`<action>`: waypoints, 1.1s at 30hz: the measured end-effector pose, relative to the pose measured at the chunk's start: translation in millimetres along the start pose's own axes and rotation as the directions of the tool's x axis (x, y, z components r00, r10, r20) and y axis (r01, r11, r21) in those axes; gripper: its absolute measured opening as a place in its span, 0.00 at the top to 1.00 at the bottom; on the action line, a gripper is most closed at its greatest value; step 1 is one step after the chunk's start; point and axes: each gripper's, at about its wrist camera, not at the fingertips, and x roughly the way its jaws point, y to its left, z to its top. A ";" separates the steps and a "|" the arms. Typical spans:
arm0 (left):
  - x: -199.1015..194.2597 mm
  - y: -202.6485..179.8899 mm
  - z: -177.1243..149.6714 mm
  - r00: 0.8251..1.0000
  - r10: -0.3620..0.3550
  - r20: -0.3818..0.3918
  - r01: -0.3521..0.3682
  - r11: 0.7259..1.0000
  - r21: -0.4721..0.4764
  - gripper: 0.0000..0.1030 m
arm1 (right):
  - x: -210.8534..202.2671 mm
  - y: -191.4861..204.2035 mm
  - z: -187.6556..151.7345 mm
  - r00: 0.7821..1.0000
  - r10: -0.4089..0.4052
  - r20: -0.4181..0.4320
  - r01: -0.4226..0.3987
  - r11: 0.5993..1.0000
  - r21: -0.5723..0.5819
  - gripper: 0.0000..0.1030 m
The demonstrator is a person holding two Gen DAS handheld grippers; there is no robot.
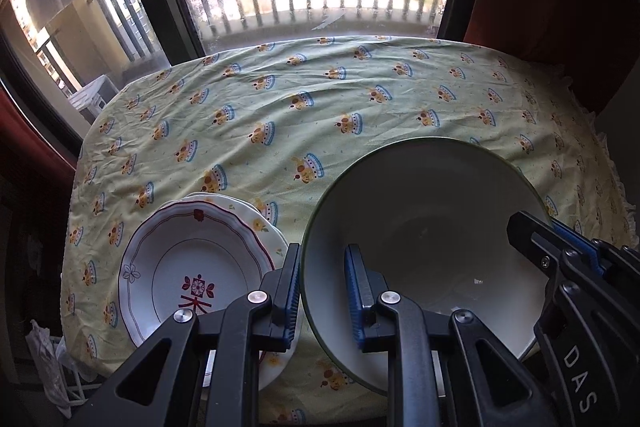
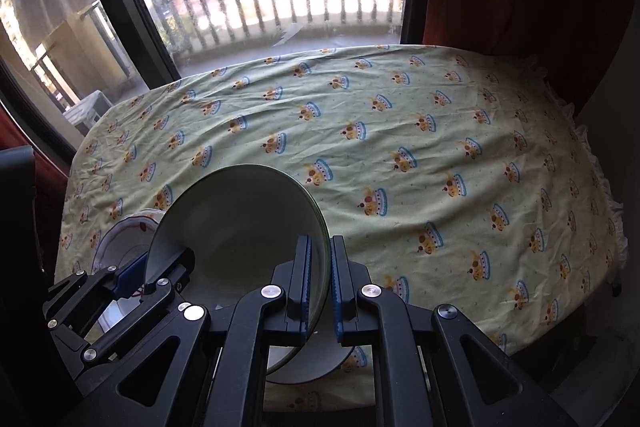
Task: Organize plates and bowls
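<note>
Left wrist view: the left gripper (image 1: pixel 322 301) pinches the bowl (image 1: pixel 432 227) rim at lower centre; plates (image 1: pixel 188 267) lie stacked at lower left on the tablecloth (image 1: pixel 320 115).

Right wrist view: the right gripper (image 2: pixel 320 299) clamps the bowl's (image 2: pixel 240 227) opposite rim, lower centre.

Bowl (image 1: pixel 420 235) right of plates (image 1: pixel 192 259) on tablecloth (image 1: pixel 320 107)

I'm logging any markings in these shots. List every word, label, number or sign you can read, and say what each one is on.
"DAS": white letters on the black body of the right gripper, at the right edge of the left wrist view; the word may run on out of frame.
The red mark in the middle of the top plate is a flower-like ornament, not readable text.
Nothing else carries writing.
</note>
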 end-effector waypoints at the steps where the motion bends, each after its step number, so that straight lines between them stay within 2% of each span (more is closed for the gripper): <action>1: 1.0 -1.6 -2.0 1.000 0.004 -0.005 -0.004 1.000 -0.004 0.83 | 2.0 -2.4 -1.6 1.000 0.006 -0.009 -0.006 1.000 -0.004 0.88; 11: 14.7 -12.8 -12.9 0.999 0.015 -0.051 -0.016 1.000 -0.021 0.83 | 25.1 -20.3 -12.6 0.996 0.036 -0.085 -0.037 0.999 -0.003 0.88; 20: 28.9 -8.5 -18.6 0.995 -0.003 -0.097 0.000 0.999 -0.033 0.83 | 44.4 -17.6 -16.4 0.989 0.037 -0.144 -0.039 0.999 -0.011 0.88; 25: 38.5 -10.6 -24.3 0.990 -0.034 -0.136 0.033 0.999 -0.011 0.83 | 46.2 -18.1 -18.0 0.989 0.015 -0.146 -0.016 1.000 -0.007 0.88; 33: 40.0 -7.6 -23.9 0.991 -0.068 -0.115 0.071 0.997 0.029 0.83 | 43.6 -15.0 -24.3 0.990 -0.030 -0.136 0.031 0.999 0.010 0.88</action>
